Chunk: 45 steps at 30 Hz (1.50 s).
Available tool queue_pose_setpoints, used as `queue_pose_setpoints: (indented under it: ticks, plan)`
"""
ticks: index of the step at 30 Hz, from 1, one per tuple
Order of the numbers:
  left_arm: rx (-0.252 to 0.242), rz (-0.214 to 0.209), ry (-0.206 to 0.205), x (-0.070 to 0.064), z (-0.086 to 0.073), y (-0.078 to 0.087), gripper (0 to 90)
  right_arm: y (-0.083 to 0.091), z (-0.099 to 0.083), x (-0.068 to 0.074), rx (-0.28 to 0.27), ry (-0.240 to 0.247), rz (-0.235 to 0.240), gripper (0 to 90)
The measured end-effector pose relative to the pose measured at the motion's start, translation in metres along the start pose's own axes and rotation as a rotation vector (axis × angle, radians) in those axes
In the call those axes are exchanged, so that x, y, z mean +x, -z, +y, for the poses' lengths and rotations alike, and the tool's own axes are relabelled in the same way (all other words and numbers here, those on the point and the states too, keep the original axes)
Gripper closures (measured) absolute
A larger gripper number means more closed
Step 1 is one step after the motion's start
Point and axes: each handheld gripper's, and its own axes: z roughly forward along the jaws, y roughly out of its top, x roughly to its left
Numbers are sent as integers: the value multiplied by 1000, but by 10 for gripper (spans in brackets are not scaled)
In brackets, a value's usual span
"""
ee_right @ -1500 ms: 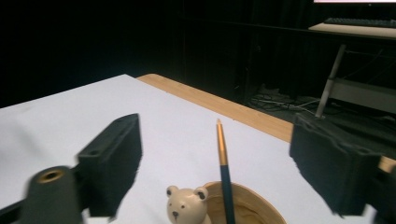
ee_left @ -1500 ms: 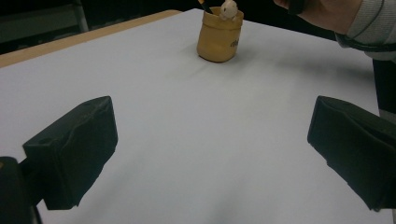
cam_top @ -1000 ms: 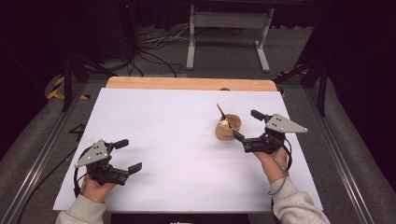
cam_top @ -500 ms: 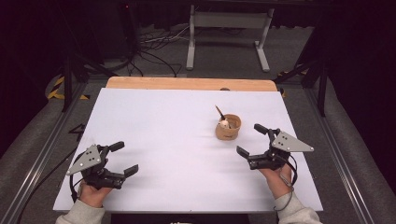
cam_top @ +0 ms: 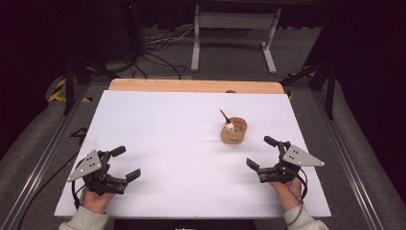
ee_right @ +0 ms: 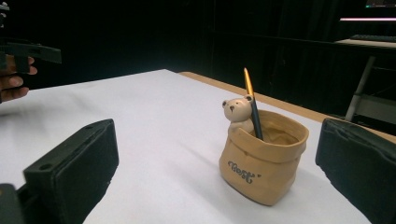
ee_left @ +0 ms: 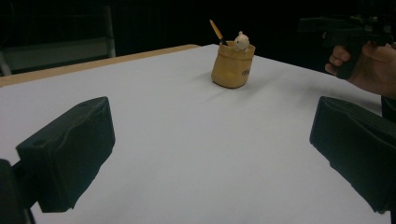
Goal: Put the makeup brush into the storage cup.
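We see the pot [cam_top: 233, 131] standing upright on the right half of the bench [cam_top: 167, 120], ahead of the right gripper [cam_top: 262, 155] and a little to its left; through the right gripper view it sits between the two jaws but farther off, not touched. That gripper is spread wide and holds nothing. The left gripper [cam_top: 123, 164], also wide and empty, rests near the bench's front left corner, well apart from the pot, so we judge the right hand the nearer one. A pencil [ee_right: 252, 108] leans in the pot, its long axis tilted up and away from us, beside a small bear [ee_right: 237, 114] at the rim. The white surface is bare around the pot, leaving free room to approach; beyond the bench lies a dark floor with cables [cam_top: 158, 52].
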Motion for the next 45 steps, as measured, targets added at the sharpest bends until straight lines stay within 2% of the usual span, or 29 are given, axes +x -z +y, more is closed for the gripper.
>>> queue_pose_setpoints:
  ticks: [6, 19, 20, 25, 45]
  plan:
    - [-3, 12, 24, 6, -6, 1, 3, 3, -9, 0, 16, -3, -11, 0]
    - [26, 84, -7, 7, -12, -3, 3, 0, -24, 0, 60, -1, -43, 0]
    - [26, 93, -6, 6, -12, -4, 3, -1, -26, -2, 62, -10, -59, 0]
    - [31, 97, -6, 6, -13, -5, 4, -1, -29, -5, 64, -31, -85, 0]
    - [38, 88, -5, 6, -13, -7, 6, -1, -28, -3, 67, -14, -104, 0]
